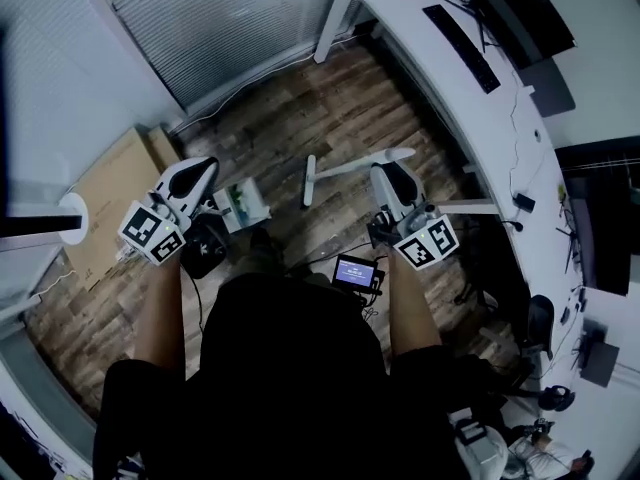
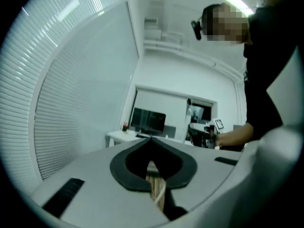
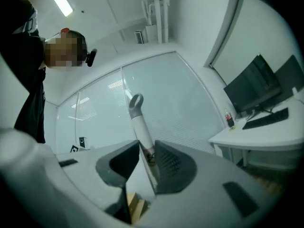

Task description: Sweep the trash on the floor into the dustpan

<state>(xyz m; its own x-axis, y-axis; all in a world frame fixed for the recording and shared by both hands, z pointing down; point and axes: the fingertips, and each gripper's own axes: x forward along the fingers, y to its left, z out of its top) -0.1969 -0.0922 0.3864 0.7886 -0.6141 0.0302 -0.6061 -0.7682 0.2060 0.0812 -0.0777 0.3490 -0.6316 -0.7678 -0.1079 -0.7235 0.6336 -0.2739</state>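
My right gripper is shut on a white broom handle, which rises between its jaws to a grey loop end. In the head view the white handle runs left from that gripper over the wood floor to a short white crosspiece. My left gripper points level at the room with its pads together and nothing between them. A small white and green object lies on the floor just right of it; I cannot tell what it is. No trash shows clearly.
A flat cardboard box lies at the left by the blinds. A long white desk with a keyboard runs along the right. A small lit screen hangs at the person's front. An office chair stands at lower right.
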